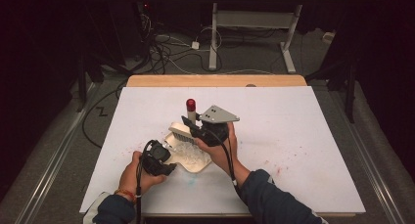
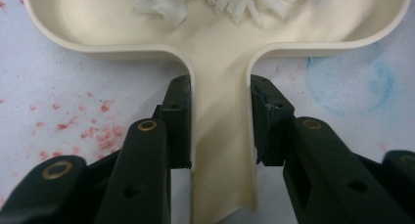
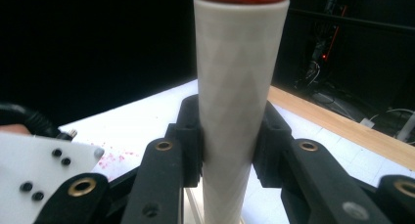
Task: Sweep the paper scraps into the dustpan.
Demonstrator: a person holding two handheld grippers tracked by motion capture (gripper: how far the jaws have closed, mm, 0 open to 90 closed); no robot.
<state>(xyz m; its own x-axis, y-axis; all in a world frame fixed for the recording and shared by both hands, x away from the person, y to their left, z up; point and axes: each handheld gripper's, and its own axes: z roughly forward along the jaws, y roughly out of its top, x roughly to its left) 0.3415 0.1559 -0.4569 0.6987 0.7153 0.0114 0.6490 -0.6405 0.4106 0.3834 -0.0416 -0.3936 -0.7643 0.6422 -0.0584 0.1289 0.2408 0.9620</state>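
At the middle of the white tabletop [image 1: 293, 136] we see a cream dustpan [image 2: 220, 62] lying flat, with shredded white scraps [image 2: 230, 1] heaped in its pan. Our left gripper [image 2: 221, 121] is clamped on the dustpan's narrow handle, one black jaw pressed against each side wall of it. Our right gripper [image 3: 230, 136] is clenched around the pale handle of a brush [image 3: 240, 87], which stands nearly upright and ends in a red cap at the top; in the high view its bristle head rests at the far edge of the dustpan. Red specks are scattered on the tabletop to the left of the dustpan's handle, and a faint blue smudge lies to its right. Around the dustpan the white surface is bare on all sides, with the widest open stretches toward the far edge and the right edge. A strip of bare wood [image 1: 215, 80] shows along the far side. Beyond it the room is dark, with cables [image 1: 166, 48] trailing on the floor and the white legs of another desk [image 1: 214, 38]. Both of our forearms, in dark sleeves, come in from the near edge; the left hand [image 1: 142, 172] stays low beside the pan, the right hand [image 1: 222, 148] is raised above it.
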